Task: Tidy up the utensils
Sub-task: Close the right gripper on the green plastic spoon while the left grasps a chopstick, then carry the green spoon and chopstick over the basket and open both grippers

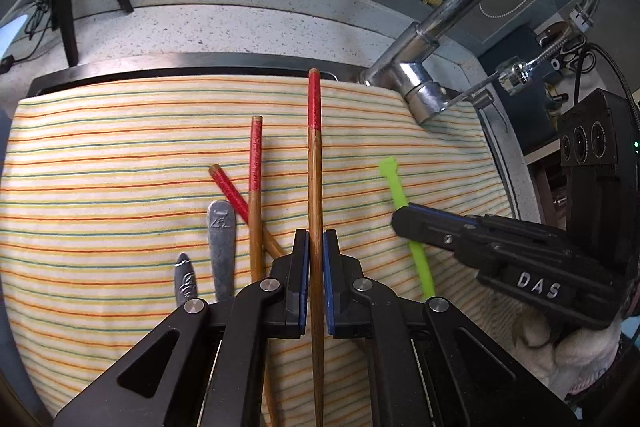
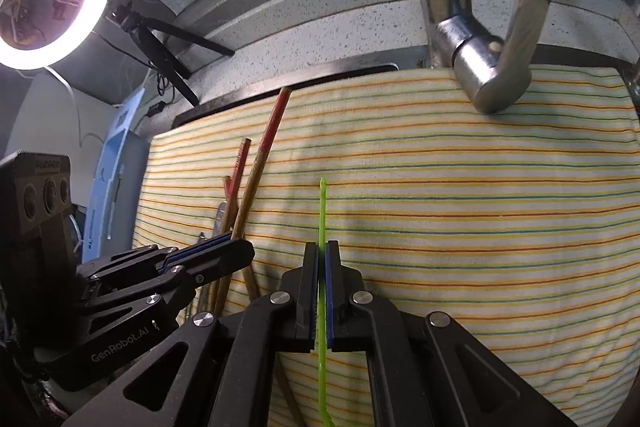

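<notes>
Nearest us in the left wrist view, our left gripper (image 1: 316,255) has its fingers clamped on a long wooden chopstick with a red-wrapped end (image 1: 315,187), running up the middle of the frame. At right of frame our right gripper (image 1: 404,223) pinches a thin lime-green plastic stick (image 1: 394,187). Either slim piece could pivot or slip in so narrow a grip. Beyond the fingers, two more red-tipped chopsticks (image 1: 254,187) lie crossed beside two metal utensil handles (image 1: 221,227) on the striped cloth (image 1: 120,167); the held chopstick could snag them. Farthest, at upper right, the chrome faucet (image 1: 420,87) could catch a lifted tip.
</notes>
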{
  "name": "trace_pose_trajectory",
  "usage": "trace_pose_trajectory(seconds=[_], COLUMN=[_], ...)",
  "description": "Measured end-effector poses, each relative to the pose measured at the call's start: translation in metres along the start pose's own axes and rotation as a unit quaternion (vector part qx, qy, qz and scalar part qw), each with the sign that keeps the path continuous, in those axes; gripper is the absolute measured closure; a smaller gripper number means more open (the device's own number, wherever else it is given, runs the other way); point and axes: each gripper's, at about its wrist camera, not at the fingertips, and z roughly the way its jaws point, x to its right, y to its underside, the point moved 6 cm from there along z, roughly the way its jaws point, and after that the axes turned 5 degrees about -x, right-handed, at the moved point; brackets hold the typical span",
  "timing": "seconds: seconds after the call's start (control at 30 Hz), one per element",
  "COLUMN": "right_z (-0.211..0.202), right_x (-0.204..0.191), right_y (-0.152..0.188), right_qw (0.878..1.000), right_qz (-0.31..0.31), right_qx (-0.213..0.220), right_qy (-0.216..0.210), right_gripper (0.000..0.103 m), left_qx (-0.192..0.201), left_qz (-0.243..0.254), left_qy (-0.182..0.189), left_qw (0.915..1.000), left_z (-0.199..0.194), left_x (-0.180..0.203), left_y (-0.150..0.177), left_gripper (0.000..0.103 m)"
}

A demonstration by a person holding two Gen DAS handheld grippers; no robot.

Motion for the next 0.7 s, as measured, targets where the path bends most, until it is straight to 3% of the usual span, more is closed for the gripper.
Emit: trace_pose_trajectory(seconds=[0.13,0.33,0.7], right_z=[-0.015,-0.024,0.022], right_x=[-0.015,-0.073,-0.213], right_y=[-0.005,-0.018,-0.036], right_qw=[1.000,0.997,0.989], right_qz=[-0.005,-0.036,-0.088], right_qx=[0.014,0.031,0.028], right_qy=[-0.017,-0.055,-0.113], right_gripper=[0.100,0.100,0.100], left_qx=[0.018,0.053,0.096], left_qz=[-0.002,-0.022,-0.092], left_qy=[-0.001,-0.012,-0.056], left_qw=[0.9998,0.9983,0.9895], left_z=[-0.024,-0.071,-0.152], left_x=[-0.009,-0.043,-0.148], left_y=[0.002,0.006,0.033], left_gripper=[0.098,0.098,0.098])
